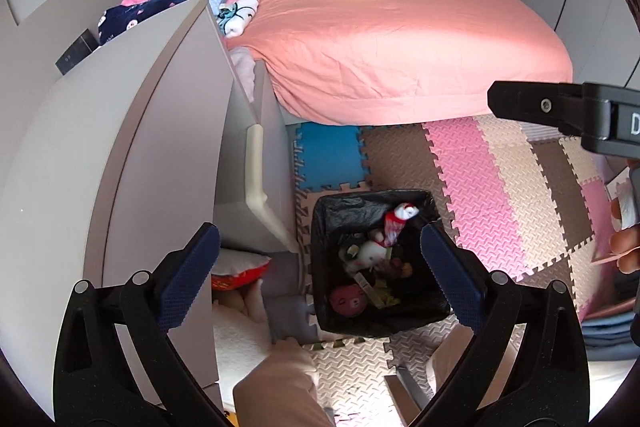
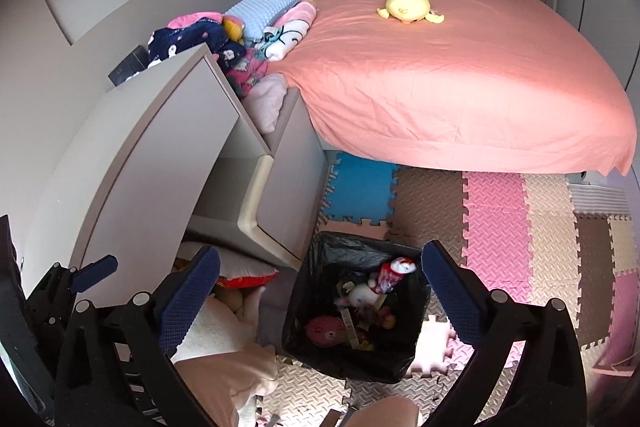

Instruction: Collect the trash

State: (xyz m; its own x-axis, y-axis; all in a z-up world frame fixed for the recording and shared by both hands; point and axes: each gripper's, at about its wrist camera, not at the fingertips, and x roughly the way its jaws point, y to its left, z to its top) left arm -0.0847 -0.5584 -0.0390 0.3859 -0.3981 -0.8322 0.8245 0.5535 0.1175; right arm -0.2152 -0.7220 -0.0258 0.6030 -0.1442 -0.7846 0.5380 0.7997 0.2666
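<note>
While the bed [image 1: 400, 39] with its pink sheet fills the far half of the room, its near edge overhangs the foam puzzle mat [image 1: 500, 187], which lies open and bare to the right. On the left a grey cabinet [image 1: 120, 155] crowds in, its padded corner [image 1: 256, 167] reaching close to the far left rim of the bin. That black-lined trash bin [image 1: 432, 303] stands on the mat near the cabinet, holding soft toys and wrappers [image 1: 360, 267], with free floor on its right and far sides. Both tongs hang above it: the left tongs [image 1: 320, 279] and right tongs [image 2: 320, 291] are each spread wide and released, nothing between their blue pads [image 2: 188, 299]. A yellow plush [image 2: 408, 5] lies far back on the bed.
</note>
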